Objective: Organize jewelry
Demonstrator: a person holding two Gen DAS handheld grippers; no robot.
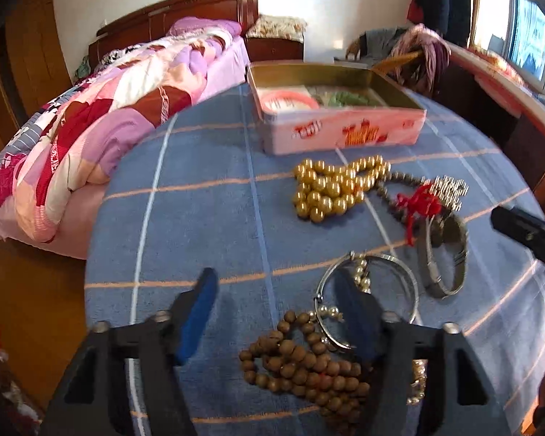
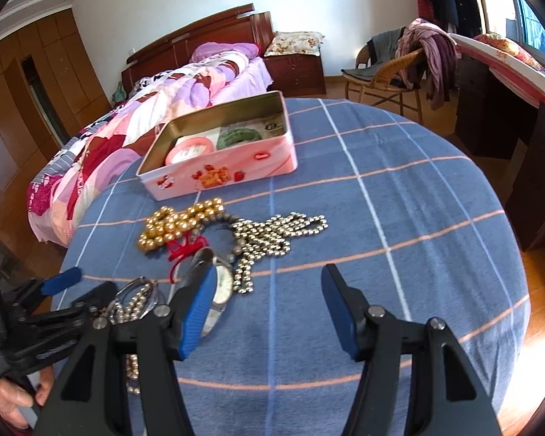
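left tongs (image 1: 272, 283) wide open, empty | right tongs (image 2: 269, 279) wide open, empty | pink tin (image 2: 221, 174) lettering unreadable

My left gripper (image 1: 274, 283) sits at lower centre with jaws spread wide, and my right gripper (image 2: 267, 278) likewise gapes at lower centre.
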